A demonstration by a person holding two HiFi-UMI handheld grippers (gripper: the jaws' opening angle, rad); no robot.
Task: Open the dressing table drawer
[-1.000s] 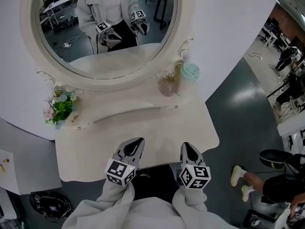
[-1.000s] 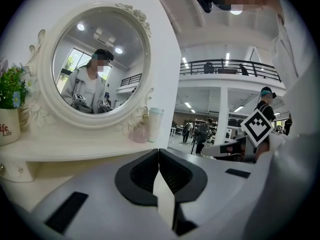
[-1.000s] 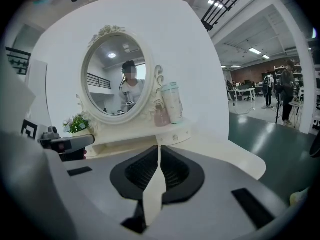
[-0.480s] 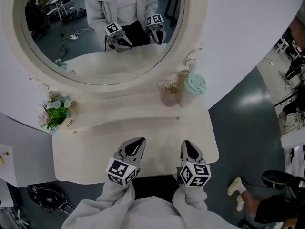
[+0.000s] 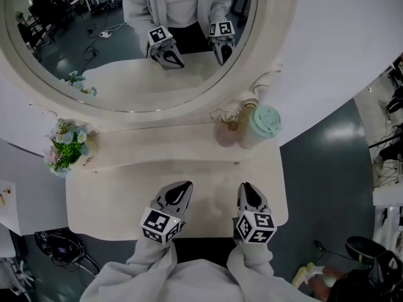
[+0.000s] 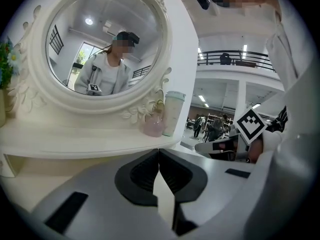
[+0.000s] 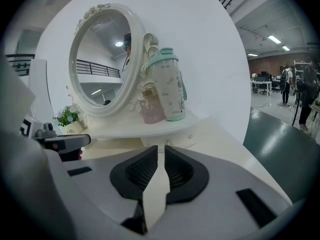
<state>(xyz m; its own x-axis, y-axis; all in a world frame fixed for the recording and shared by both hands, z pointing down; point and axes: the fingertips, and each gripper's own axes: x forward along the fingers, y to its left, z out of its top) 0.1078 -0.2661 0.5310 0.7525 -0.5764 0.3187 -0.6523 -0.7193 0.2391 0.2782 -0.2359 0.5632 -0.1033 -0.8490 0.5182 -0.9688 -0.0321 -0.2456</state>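
Two tools hover side by side over the pale surface (image 5: 113, 194). The left tool (image 5: 179, 190) has its jaws pressed together on nothing, and the right tool (image 5: 250, 190) is closed to a sliver, also empty. Just ahead of the right tool, under the raised shelf, is one small drawer front (image 7: 180, 136) with a knob, closed. Beyond it on the shelf stand one green-lidded cup (image 5: 264, 121) and one pink bottle (image 5: 227, 131), touching. One pot of flowers (image 5: 63, 145) stands far off to the left tool's left. One round mirror (image 5: 126, 43) rises behind everything.
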